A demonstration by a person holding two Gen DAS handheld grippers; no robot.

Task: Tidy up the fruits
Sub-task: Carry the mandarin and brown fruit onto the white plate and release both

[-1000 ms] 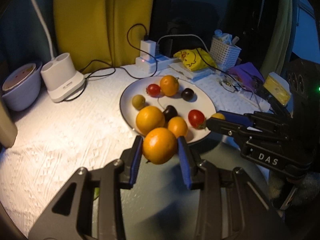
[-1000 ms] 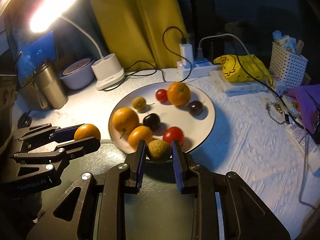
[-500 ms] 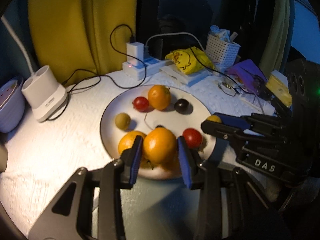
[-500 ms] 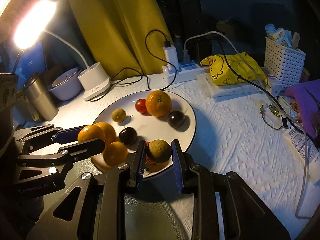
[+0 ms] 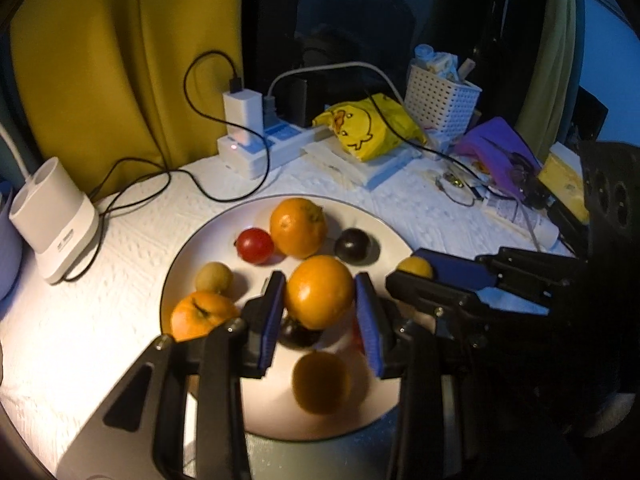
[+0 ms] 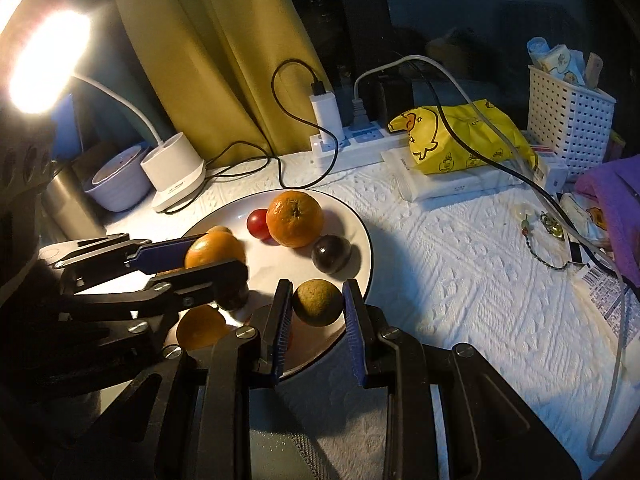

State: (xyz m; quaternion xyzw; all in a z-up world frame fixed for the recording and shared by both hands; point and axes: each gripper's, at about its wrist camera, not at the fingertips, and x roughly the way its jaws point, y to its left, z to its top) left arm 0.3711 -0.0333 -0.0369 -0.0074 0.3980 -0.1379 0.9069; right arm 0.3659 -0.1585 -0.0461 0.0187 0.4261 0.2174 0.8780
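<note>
While my left hand-held gripper (image 5: 320, 312) pinches an orange (image 5: 319, 291), it hides fruit on the plate (image 5: 188, 256).
A dark fruit (image 5: 298, 334) and something red beneath it are half covered. My right hand-held gripper (image 6: 316, 314) pinches a greenish-brown fruit (image 6: 317, 302) above the plate's rim; a tangerine (image 6: 295, 219), tomato (image 6: 258, 222) and plum (image 6: 331, 254) lie farther back.

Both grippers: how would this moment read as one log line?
left gripper: holds orange | right gripper: holds greenish fruit | both over plate
</note>
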